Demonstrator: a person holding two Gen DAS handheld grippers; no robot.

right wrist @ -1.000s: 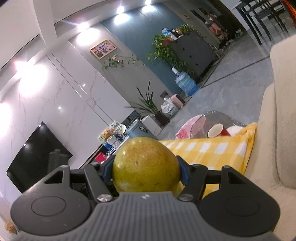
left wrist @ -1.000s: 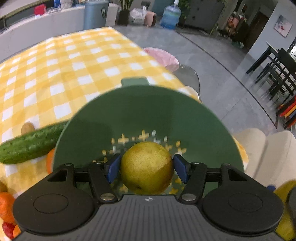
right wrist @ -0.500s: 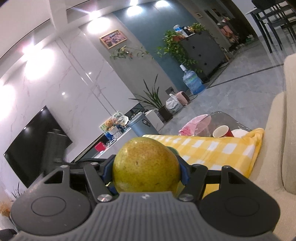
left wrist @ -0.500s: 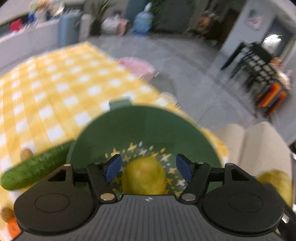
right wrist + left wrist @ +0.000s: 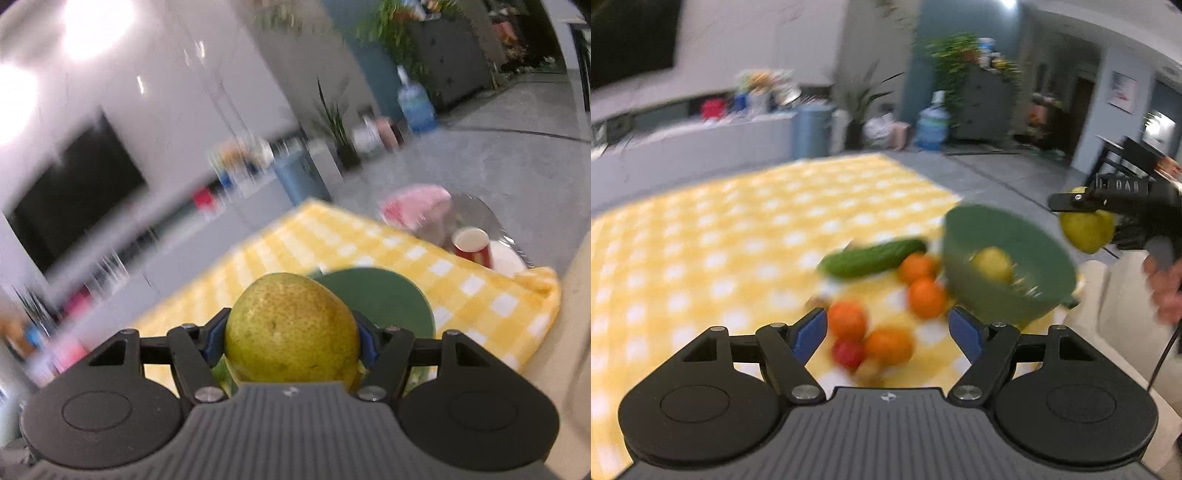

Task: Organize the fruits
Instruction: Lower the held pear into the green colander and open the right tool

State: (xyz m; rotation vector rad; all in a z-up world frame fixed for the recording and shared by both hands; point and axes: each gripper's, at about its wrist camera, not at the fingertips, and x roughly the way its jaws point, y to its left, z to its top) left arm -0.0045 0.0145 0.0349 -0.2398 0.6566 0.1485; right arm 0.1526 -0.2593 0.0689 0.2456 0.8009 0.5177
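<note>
Plainly, the left gripper has nothing between its jaws, which are opening, low in the frame above blurred oranges and a cucumber. Right of centre, a green bowl holds one pear. The right gripper clamps a second pear, the bowl just behind it on the yellow-checked bench.

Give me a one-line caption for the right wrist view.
Right gripper clamps a yellow-green pear above the green bowl on the checked cloth.
</note>
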